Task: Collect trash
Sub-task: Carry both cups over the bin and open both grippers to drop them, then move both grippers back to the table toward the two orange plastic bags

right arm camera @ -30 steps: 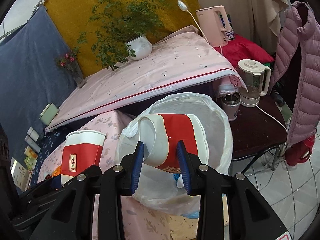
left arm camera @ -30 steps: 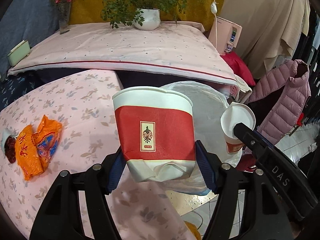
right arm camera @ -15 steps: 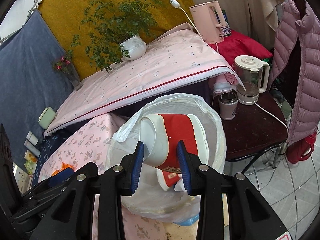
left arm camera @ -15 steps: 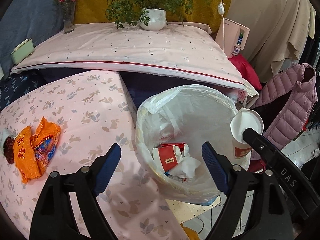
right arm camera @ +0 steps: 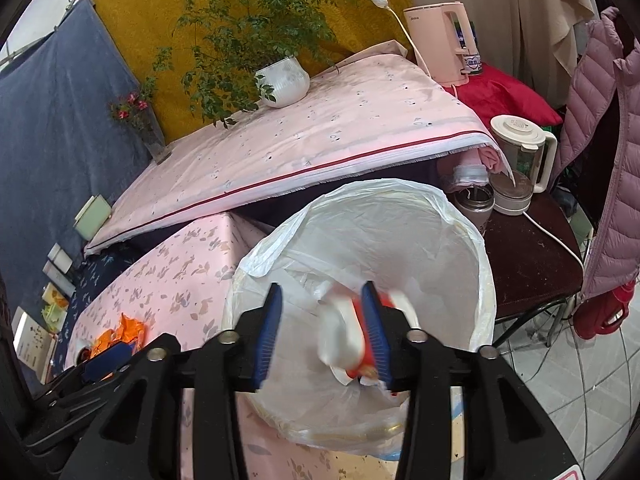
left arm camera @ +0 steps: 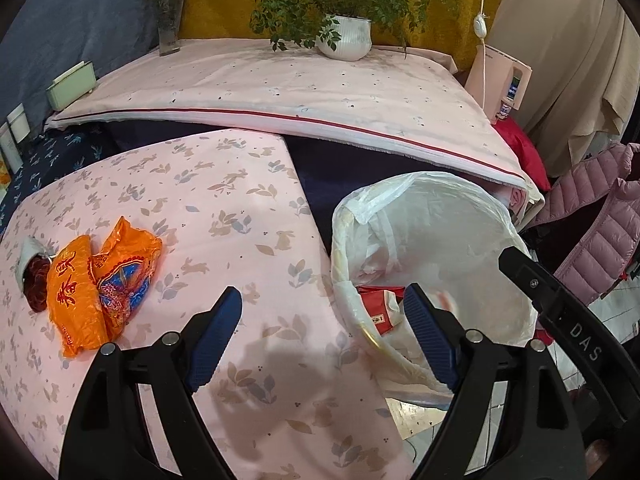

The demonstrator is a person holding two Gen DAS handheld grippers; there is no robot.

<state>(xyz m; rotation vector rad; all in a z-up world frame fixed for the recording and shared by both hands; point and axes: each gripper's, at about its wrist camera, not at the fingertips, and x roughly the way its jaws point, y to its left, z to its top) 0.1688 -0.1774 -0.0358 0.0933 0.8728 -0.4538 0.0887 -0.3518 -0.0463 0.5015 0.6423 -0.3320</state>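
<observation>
A bin lined with a white plastic bag point(left arm camera: 440, 216) point(right arm camera: 400, 216) stands beside the pink rabbit-print table point(left arm camera: 224, 208). My right gripper point(right arm camera: 322, 330) is open above the bin; a red and white paper cup point(right arm camera: 344, 332) is blurred between its jaws, falling into the bag. My left gripper point(left arm camera: 322, 334) is open and empty over the table's right edge. A crushed red cup point(left arm camera: 378, 310) lies in the bin. Orange wrappers point(left arm camera: 100, 276) and a small white wrapper with dark red contents point(left arm camera: 32, 272) lie on the table at the left.
A higher table with a pink cloth point(left arm camera: 280, 84) holds a potted plant point(left arm camera: 344, 36), a vase point(left arm camera: 168, 24) and a green box point(left arm camera: 72, 84). A dark side table point(right arm camera: 528, 256) with a blender and a pink jacket point(right arm camera: 608, 168) are right of the bin.
My left gripper let its cup drop into the bin and swung left over the table. My right gripper has just opened and its cup is falling.
</observation>
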